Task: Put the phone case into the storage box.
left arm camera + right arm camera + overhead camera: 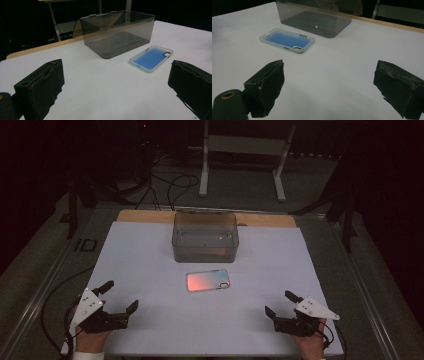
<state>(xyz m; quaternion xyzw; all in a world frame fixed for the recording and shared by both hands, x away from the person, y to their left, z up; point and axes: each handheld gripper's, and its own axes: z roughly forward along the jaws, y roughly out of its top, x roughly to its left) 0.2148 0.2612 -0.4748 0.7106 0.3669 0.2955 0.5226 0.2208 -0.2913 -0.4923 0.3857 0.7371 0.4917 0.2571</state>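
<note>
A phone case (207, 280) lies flat on the white table sheet (150, 265) near the middle, pink-orange in the high view and blue in the gripper views (151, 58) (287, 40). Just behind it stands a smoky clear plastic box (205, 237) (117, 32) (314, 18). My left gripper (120, 295) rests at the near left of the sheet, jaws wide open, nothing between them. My right gripper (280, 302) rests at the near right, open and empty too. Both point toward the case from well short of it.
A strip of wooden board (145, 216) shows behind the sheet. A white metal stand (243, 150) and dark cables (170, 185) lie on the floor beyond the table. Metal rails (45, 285) run along the table's sides.
</note>
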